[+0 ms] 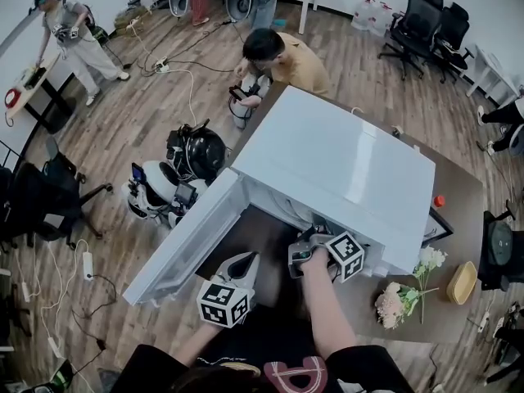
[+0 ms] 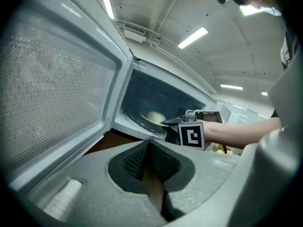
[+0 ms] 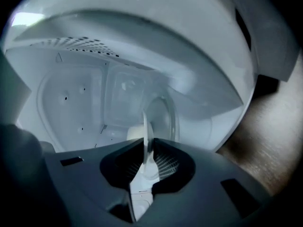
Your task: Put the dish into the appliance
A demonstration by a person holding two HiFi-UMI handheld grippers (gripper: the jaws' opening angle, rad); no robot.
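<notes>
A white microwave (image 1: 327, 158) stands on the brown table (image 1: 458, 187) with its door (image 1: 192, 236) swung open to the left. My right gripper (image 1: 313, 240) reaches into the cavity, shut on the rim of a white dish (image 3: 163, 119). In the right gripper view (image 3: 147, 160) the dish shows edge-on between the pads. The left gripper view shows the dish (image 2: 150, 119) carrying a pale lump of food (image 2: 155, 116), just inside the opening. My left gripper (image 1: 244, 262) hangs in front of the open door (image 2: 52, 93) with its pads (image 2: 142, 157) together and nothing between them.
A bunch of flowers (image 1: 405, 297) and a yellow bowl (image 1: 461, 283) lie on the table right of the microwave, with a small red thing (image 1: 439, 201) behind them. A person (image 1: 282, 60) crouches behind the table. A robot (image 1: 176, 178) sits on the floor by the door.
</notes>
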